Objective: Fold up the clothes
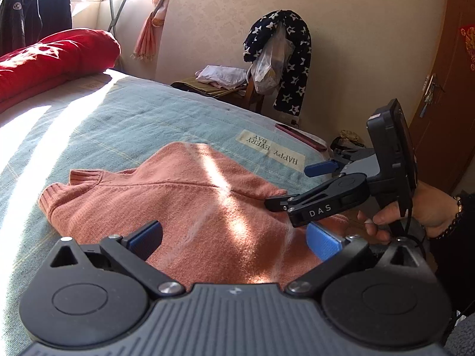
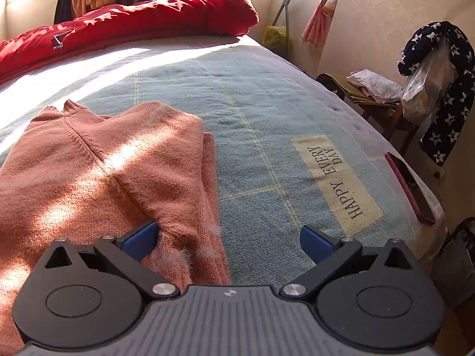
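Observation:
A salmon-pink knitted sweater (image 1: 190, 207) lies folded on the blue bedspread (image 1: 124, 124), its ribbed collar and cuff toward the far left. My left gripper (image 1: 234, 238) hovers open just above the sweater's near part, nothing between its blue pads. In the left wrist view the right gripper (image 1: 314, 195) is held by a hand at the sweater's right edge, its fingers spread. From the right wrist view, my right gripper (image 2: 228, 238) stands open over the sweater's (image 2: 98, 175) right edge, with the left pad (image 2: 139, 240) close to the knit.
A red quilt (image 1: 53, 56) is heaped at the bed's far end. A dark red phone (image 2: 409, 190) lies at the bed's right edge near the "HAPPY EVERY DAY" patch (image 2: 335, 181). A chair with clothes and a star-print scarf (image 1: 288, 59) stands against the wall.

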A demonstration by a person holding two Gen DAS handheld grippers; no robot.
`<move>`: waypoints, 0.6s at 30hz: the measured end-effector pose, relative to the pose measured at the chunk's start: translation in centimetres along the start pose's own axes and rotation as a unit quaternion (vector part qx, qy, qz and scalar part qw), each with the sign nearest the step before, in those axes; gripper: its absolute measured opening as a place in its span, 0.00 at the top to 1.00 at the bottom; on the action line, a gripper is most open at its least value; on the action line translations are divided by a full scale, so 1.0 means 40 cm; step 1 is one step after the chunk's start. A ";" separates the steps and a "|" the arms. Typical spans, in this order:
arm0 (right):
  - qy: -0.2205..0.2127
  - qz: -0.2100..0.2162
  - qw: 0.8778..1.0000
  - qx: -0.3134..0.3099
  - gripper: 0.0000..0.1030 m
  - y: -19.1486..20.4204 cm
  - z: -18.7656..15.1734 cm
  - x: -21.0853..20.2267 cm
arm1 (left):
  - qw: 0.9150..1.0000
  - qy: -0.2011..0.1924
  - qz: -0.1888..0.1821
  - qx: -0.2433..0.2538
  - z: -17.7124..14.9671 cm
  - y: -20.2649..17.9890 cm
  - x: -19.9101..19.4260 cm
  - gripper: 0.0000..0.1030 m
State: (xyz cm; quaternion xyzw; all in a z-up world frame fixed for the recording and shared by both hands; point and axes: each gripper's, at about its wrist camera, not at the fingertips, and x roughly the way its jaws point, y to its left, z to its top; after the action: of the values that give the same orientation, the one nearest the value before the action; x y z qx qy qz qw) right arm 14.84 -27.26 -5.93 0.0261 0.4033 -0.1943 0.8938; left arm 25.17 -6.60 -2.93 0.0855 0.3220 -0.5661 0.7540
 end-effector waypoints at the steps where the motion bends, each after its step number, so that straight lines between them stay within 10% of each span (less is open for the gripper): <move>1: 0.000 0.001 1.000 0.002 0.00 -0.001 -0.001 0.000 | 1.000 0.007 -0.004 -0.001 -0.003 0.002 0.012 0.01; 18: -0.006 0.033 0.999 -0.009 0.00 -0.012 0.015 -0.012 | 0.996 0.001 -0.039 -0.085 -0.034 0.073 0.042 0.01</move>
State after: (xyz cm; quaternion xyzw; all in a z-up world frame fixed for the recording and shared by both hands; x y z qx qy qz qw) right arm 14.80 -27.67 -5.14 0.0299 0.3983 -0.1609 0.9025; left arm 27.55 -6.26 -5.66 0.0095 0.3728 -0.5659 0.7353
